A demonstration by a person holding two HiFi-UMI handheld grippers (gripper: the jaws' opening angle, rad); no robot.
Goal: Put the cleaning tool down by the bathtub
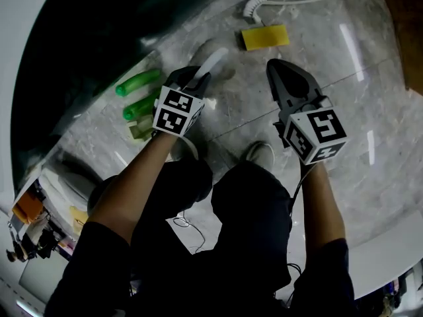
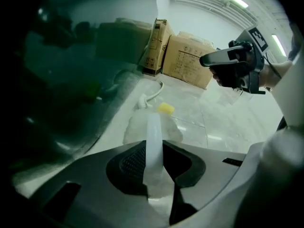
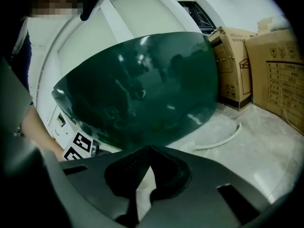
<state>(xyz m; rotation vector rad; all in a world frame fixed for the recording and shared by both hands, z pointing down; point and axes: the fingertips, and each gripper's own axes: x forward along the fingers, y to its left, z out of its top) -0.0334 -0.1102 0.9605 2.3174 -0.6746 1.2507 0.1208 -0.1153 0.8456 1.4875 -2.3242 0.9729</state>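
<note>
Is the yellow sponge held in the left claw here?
No: the left claw grips a white handle, while the yellow sponge lies apart from it on the floor.

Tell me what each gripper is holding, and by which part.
The left gripper clamps the white cleaning tool by the near end of its flat handle. The right gripper holds nothing; its jaws are together.

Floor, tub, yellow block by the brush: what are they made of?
Floor: polished marble or marble-look tile; grey veining, grout lines, light streaks.
Tub: dark green, glossy, likely acrylic or enamel; it mirrors the room.
Yellow block: looks like matte sponge foam; too small to be sure.
</note>
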